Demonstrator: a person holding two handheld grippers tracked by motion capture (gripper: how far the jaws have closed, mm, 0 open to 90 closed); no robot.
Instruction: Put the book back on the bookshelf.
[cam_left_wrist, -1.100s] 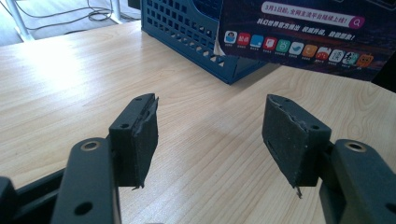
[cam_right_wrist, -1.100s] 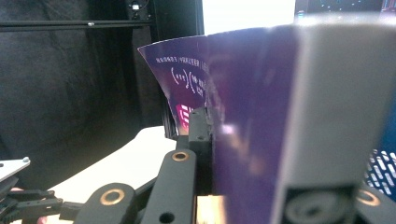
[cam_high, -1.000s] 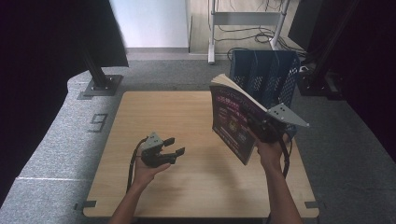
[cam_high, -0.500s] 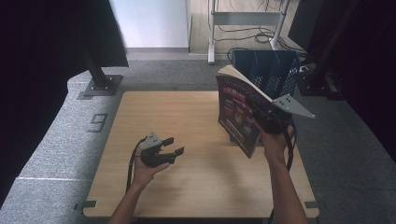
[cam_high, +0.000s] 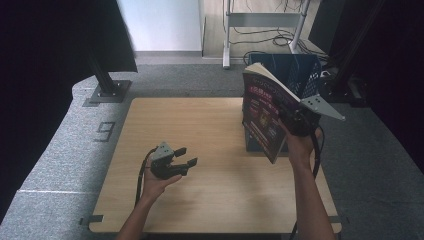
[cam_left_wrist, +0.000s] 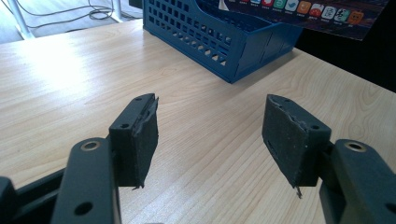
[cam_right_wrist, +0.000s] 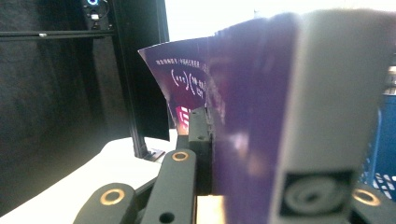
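1. Right gripper (cam_high: 292, 120) clamped tight on a purple book (cam_high: 265, 116), jaws pinching the cover, seen close up in the right gripper view (cam_right_wrist: 212, 140) with the book (cam_right_wrist: 252, 112) pressed between the pads.
2. Book held upright and a little tilted, lifted above the right part of the wooden table (cam_high: 200, 130), lower corner hanging off the tabletop surface.
3. Pale page edges turned up and away, dark printed cover facing left in the high view.
4. Just behind the book, a blue plastic basket (cam_high: 300, 75) at the far right of the table, partly hidden by the book.
5. Left gripper (cam_high: 184, 156) resting low near the table's front left, well apart from the book, jaws spread wide with nothing between them.
6. From the left gripper view (cam_left_wrist: 210, 135), bare wood between the two black pads, basket (cam_left_wrist: 219, 37) standing ahead, and a strip of the book's colourful cover (cam_left_wrist: 303, 9) above the basket.
7. Black cable trailing from each gripper back along the forearms.
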